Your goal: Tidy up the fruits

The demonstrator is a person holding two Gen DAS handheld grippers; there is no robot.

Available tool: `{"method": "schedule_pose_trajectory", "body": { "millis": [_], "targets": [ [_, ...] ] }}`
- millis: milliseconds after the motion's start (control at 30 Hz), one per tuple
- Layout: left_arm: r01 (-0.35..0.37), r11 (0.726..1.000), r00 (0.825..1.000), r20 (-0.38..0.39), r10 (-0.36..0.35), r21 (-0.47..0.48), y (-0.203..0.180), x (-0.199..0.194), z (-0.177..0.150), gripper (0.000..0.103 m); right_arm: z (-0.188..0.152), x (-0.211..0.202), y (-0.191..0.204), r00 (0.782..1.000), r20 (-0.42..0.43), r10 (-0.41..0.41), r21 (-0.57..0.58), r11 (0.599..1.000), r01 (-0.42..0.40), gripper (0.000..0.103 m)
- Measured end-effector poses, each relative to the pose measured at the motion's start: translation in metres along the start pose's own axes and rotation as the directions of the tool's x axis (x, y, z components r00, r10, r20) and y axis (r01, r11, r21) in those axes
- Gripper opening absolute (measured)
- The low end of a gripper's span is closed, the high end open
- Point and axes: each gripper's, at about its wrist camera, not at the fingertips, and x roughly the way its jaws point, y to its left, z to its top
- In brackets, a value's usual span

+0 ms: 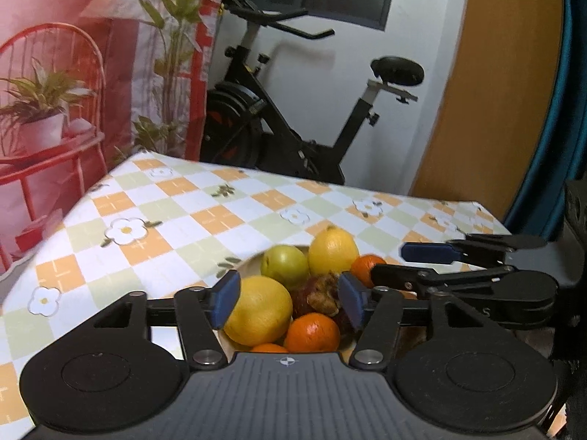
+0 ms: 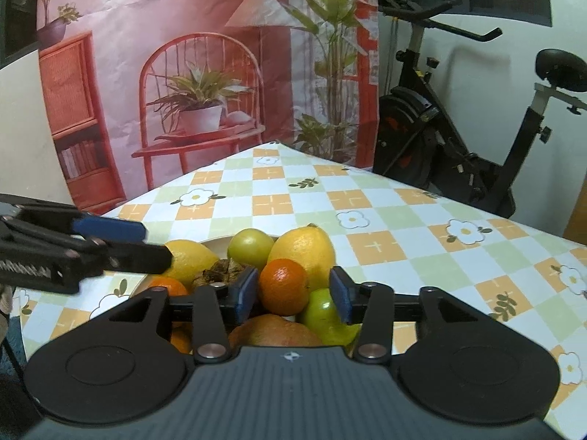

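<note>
1. Your right claw (image 2: 291, 295) stands released, jaws apart, with nothing gripped. A tangerine (image 2: 283, 286) sits straight ahead of it, framed between the two blue pads (image 2: 245, 294) but seemingly not touched by either. That is the relation your next move turns on: judged from here, a short push forward and down would bracket it.
2. Your left claw (image 1: 290, 302) is likewise released and holds nothing. Ahead of it lie a large lemon (image 1: 258, 310) toward its left pad, a dark dried-looking fruit (image 1: 323, 295) in the middle, and another tangerine (image 1: 312, 332) lower down.
3. All the fruit is piled in one pale bowl (image 1: 253, 260) on the checked table (image 2: 403, 220); none lies on the cloth itself.
4. The tangerine is round, so no long axis matters. The lemons' long axes tilt, with one far lemon (image 2: 304, 249) pointing its nub up.
5. The right claw looks nearer the top tangerine; the left is nearer the big lemon.
6. Count, as far as visible:
   - two lemons
   - at least three tangerines, one largely hidden at the left view's lower edge
   - two green round fruits, one at the back (image 2: 251, 247), one low on the right (image 2: 323, 311)
   - one dark dried-looking fruit
   - one reddish-yellow fruit (image 2: 275, 330), partly hidden under the right claw's body.
</note>
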Motion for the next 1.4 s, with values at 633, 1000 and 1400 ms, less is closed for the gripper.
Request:
{"method": "schedule_pose_trajectory", "body": {
  "millis": [633,1000,1400],
  "targets": [
    [-0.163,0.985,0.984,0.061,0.166,-0.055,-0.017,-0.072,0.034,0.097,0.015,-0.090,-0.003,0.987,0.083,-0.135,0.197,0.973,0.117,0.103],
    [-0.175,0.985,0.981,0.085,0.175,-0.004,-0.049,-0.123,0.046,0.097,0.023,-0.166,0.021,0.973,0.114,-0.203,0.201,0.963,0.178,0.103],
    [-0.273,0.957,0.953,0.164,0.255,0.096,-0.100,-0.170,0.057,0.100,0.023,-0.229,0.027,0.948,0.134,-0.289,0.286,0.927,0.242,0.103]
  ]
}}
